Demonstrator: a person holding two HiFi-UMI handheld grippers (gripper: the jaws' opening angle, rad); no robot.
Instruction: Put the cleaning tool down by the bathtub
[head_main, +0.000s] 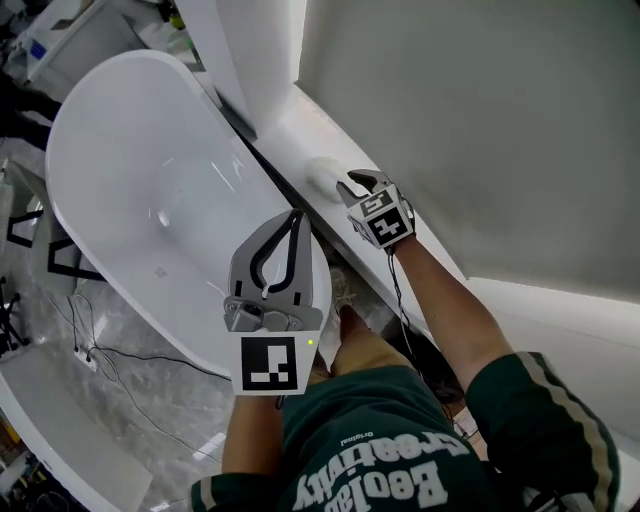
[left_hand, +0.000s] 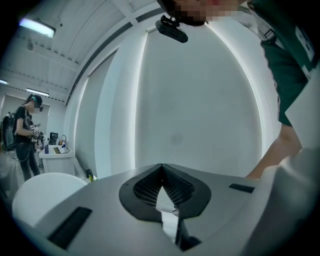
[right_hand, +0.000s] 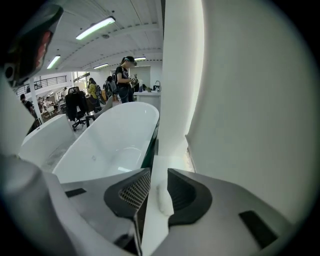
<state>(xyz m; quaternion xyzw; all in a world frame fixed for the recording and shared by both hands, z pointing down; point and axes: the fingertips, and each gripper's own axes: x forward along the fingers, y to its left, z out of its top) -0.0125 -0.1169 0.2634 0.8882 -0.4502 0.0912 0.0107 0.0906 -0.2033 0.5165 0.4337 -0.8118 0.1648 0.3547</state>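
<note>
The white freestanding bathtub (head_main: 150, 180) fills the upper left of the head view. It is empty, and its long side runs just beside a white ledge (head_main: 312, 135) that slants from top centre down to the right under the grey wall (head_main: 480, 120). That narrow ledge is the obvious spot "by the bathtub": flat, right against the tub rim, and within reach of both arms.

The person's forearms come up from the bottom edge of the head view. The left tongs (head_main: 296, 216) hang mid-frame over the tub's near rim. In the left gripper view their tips meet, with nothing gripped between the pads, so they look parked out of the way and have no part in the placing.

The right tongs (head_main: 362, 183) sit right of centre, over the ledge and tilted down towards it. The right gripper view shows them partly apart and pressing on nothing. Only the ledge shows through the gap.

The cleaning tool (head_main: 324, 178) is a small white oblong lump whose exact kind I cannot make out. It lies on the ledge just beyond the right tongs' tips, seen between the pads but below them (right_hand: 163, 199). Lying lengthwise along the ledge, it looks settled and unlikely to roll into the tub. I judge that it has been put down.
</note>
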